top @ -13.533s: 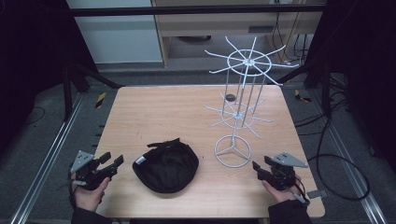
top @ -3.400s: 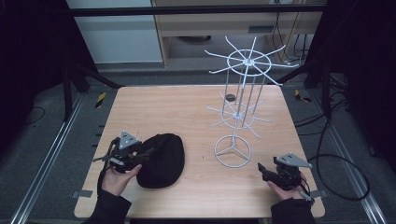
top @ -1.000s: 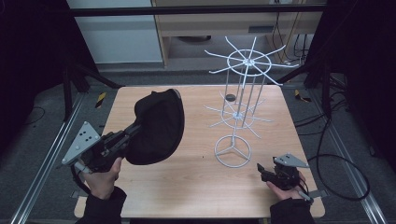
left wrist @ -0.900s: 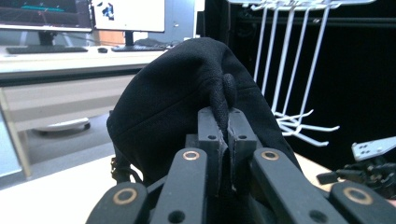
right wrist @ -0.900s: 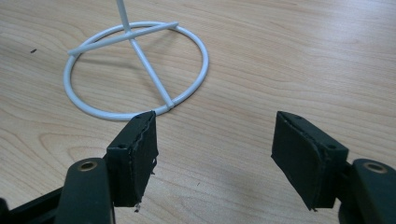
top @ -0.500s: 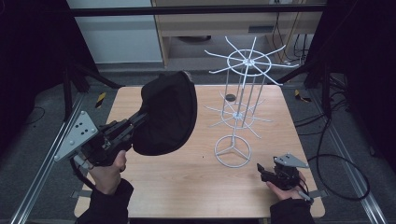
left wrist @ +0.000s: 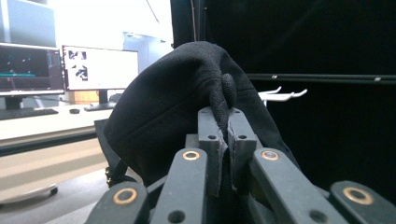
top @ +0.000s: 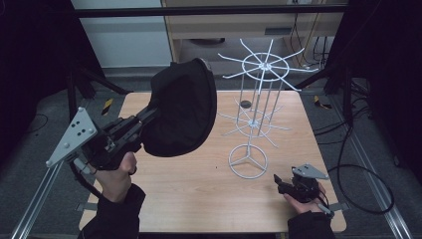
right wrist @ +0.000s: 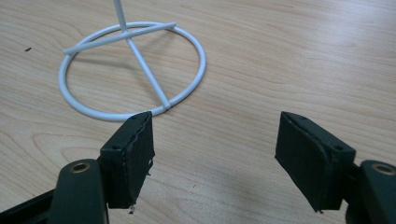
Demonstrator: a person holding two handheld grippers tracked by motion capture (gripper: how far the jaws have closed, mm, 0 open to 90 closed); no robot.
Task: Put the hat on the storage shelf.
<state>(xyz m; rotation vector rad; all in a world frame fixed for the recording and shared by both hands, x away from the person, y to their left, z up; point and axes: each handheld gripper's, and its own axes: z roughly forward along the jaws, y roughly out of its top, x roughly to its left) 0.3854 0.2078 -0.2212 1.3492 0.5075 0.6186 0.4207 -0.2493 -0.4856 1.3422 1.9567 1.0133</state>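
A black cap (top: 181, 107) hangs in the air over the table's left half, held up at an angle. My left gripper (top: 149, 113) is shut on its edge; in the left gripper view the two jaws pinch a fold of the cap (left wrist: 187, 107) between them (left wrist: 223, 135). A white wire display stand (top: 259, 99) with spoked tiers rises right of the cap, its ring base (top: 248, 161) on the wood. My right gripper (top: 279, 183) rests near the front right of the table, open, with the ring base (right wrist: 133, 70) just beyond its bare pads (right wrist: 130, 154).
The wooden table (top: 199, 194) has bare room in front of the stand. A small dark round object (top: 245, 104) lies on it behind the stand. Metal rails run along both table sides. Monitors (left wrist: 100, 70) stand on a desk in the left gripper view.
My left gripper has carried the cap higher and to the right, closer to the stand's top spokes. The right gripper has stayed where it was.
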